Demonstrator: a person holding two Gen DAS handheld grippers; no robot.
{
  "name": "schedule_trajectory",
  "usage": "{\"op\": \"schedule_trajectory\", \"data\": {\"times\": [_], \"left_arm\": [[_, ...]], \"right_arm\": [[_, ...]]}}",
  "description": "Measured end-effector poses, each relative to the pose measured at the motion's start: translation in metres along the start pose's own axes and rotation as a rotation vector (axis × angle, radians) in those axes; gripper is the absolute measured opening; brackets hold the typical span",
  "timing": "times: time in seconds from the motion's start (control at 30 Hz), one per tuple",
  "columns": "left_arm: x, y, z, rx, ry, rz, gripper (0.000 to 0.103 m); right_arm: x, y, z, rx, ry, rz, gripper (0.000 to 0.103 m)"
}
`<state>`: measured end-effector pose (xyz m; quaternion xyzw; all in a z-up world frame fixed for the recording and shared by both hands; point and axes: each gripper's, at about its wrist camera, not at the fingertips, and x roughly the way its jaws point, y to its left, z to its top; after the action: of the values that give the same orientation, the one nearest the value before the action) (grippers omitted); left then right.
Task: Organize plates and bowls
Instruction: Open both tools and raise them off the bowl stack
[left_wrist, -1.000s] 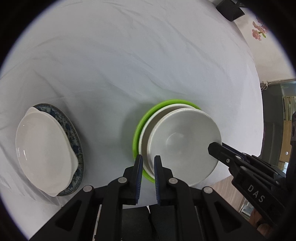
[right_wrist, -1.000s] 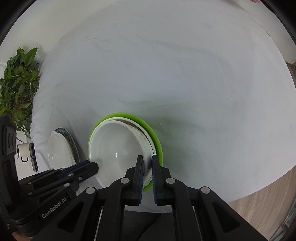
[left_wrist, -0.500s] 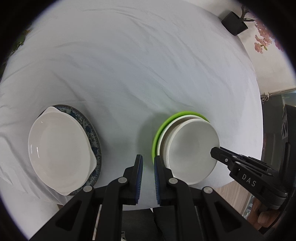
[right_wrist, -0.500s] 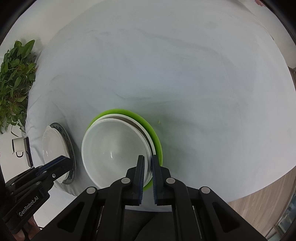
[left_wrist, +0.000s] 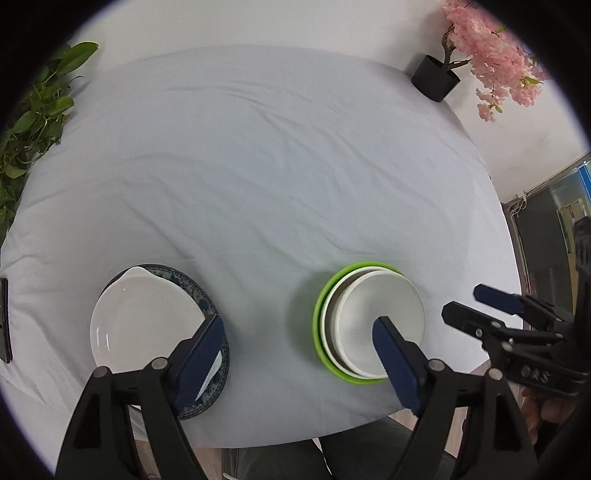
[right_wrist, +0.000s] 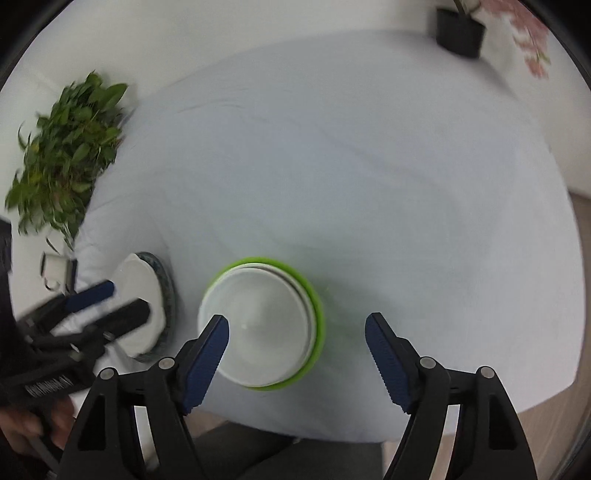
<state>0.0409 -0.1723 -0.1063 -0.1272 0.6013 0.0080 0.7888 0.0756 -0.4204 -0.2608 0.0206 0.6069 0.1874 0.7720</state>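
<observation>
A creased white cloth covers the round worktop (left_wrist: 258, 166). At its six-o'clock edge a glossy white ceramic bowl (left_wrist: 376, 325) nests in a lime-green plastic plate (left_wrist: 318, 332); at eight o'clock a white handled dish (left_wrist: 144, 325) lies on a blue-patterned plate (left_wrist: 199, 295). Both steeply down-pointing tools, the left hand-held gripper (left_wrist: 295, 354) and right hand-held gripper (right_wrist: 295, 350), are opening their jaws, gripping nothing.

The left tool (left_wrist: 299, 345) hangs over the desk (left_wrist: 258, 177), jaws opening, nothing between them. Near left, a white dish (left_wrist: 144, 325) sits on a blue-patterned plate (left_wrist: 207, 295); near right, white bowls (left_wrist: 376, 314) stack in a green bowl (left_wrist: 318, 314).
</observation>
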Motion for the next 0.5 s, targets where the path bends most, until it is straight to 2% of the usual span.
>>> {"op": "schedule_trajectory", "data": {"times": [0.03,0.1,0.13,0.23,0.5], "left_arm": [[0.001,0.003,-0.001,-0.003,0.003,-0.006,0.082],[0.004,0.009,-0.004,-0.015,0.011,-0.022,0.082],[0.006,0.012,-0.006,-0.019,0.013,-0.038,0.082],[0.008,0.016,-0.013,-0.021,0.022,-0.077,0.082],[0.018,0.021,-0.025,-0.01,0.058,-0.134,0.082]], "right_arm": [[0.001,-0.004,-0.002,0.005,0.002,0.001,0.061],[0.015,-0.013,-0.003,0.055,0.071,0.035,0.014],[0.02,-0.014,-0.003,0.068,0.087,0.047,0.008],[0.031,-0.014,-0.004,0.087,0.055,0.069,0.007],[0.038,-0.015,-0.006,0.102,0.074,0.03,0.006]]}}
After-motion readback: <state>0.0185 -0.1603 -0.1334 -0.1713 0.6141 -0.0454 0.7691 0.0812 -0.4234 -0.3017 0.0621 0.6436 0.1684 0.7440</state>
